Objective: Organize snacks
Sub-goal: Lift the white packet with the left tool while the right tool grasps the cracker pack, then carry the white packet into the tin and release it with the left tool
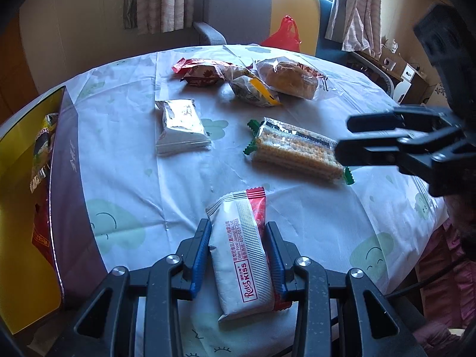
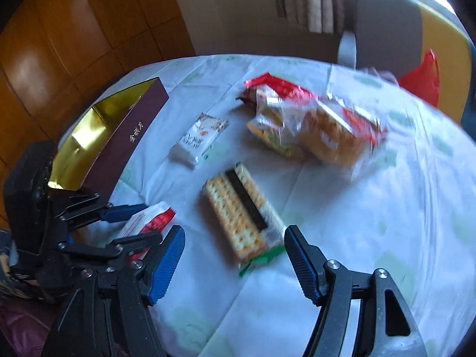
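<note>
My left gripper (image 1: 238, 232) is shut on a white-and-red Kiss snack packet (image 1: 241, 255), its blue pads pressing both long sides. The right wrist view shows this gripper (image 2: 134, 223) and packet (image 2: 151, 220) at the left. My right gripper (image 2: 233, 235) is open just above the near end of a clear cracker pack (image 2: 241, 211) with green ends, and its pads do not touch the pack. In the left wrist view, the right gripper (image 1: 345, 136) hovers at the right end of the cracker pack (image 1: 294, 151). A maroon box (image 1: 62, 178) with a gold lining stands at the left and holds a few snacks.
On the tablecloth (image 1: 125, 148) lie a silvery white packet (image 1: 181, 125), a red packet (image 1: 199, 73), a yellow-marked bag (image 1: 255, 92) and wrapped bread (image 1: 288, 77). A chair behind the table carries a red plastic bag (image 1: 284, 32). The box (image 2: 125, 136) sits at the table's left edge.
</note>
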